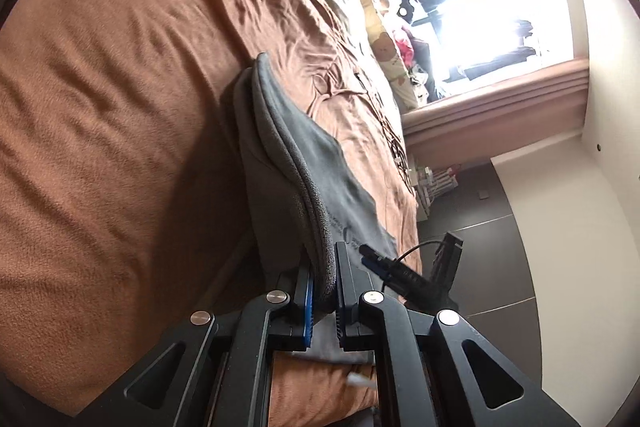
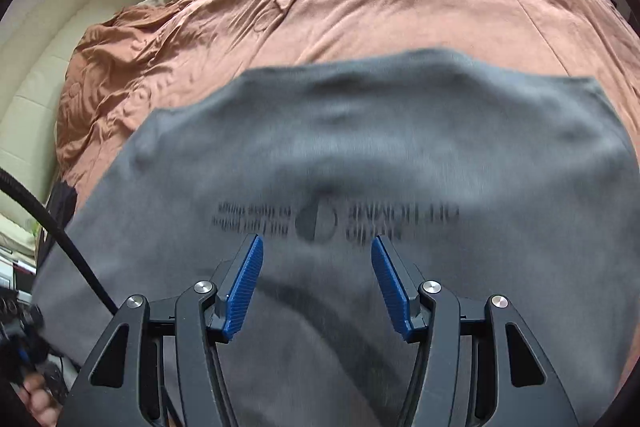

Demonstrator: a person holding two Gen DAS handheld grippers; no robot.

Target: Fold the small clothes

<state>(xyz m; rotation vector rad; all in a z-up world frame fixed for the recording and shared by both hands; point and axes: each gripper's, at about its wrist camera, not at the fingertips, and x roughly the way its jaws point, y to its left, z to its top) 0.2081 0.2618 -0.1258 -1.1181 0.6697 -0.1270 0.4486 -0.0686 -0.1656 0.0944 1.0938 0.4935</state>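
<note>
Two grippers are seen over a bed. The left gripper [image 1: 323,281] is clamped narrowly on a folded edge of the grey garment [image 1: 280,147], which is lifted off the brown bedspread [image 1: 120,107]. The right gripper [image 2: 317,285] is held with its blue pads [image 2: 245,291] parted and nothing between them, above the same grey garment [image 2: 360,147] and its dark printed logo [image 2: 316,223]. Beyond, stuffed toys [image 1: 384,27] are lined before a bright window [image 1: 500,7].

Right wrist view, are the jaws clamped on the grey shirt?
No, the right gripper has its jaws spread apart above the grey shirt, with no fabric pinched between the blue pads.
</note>
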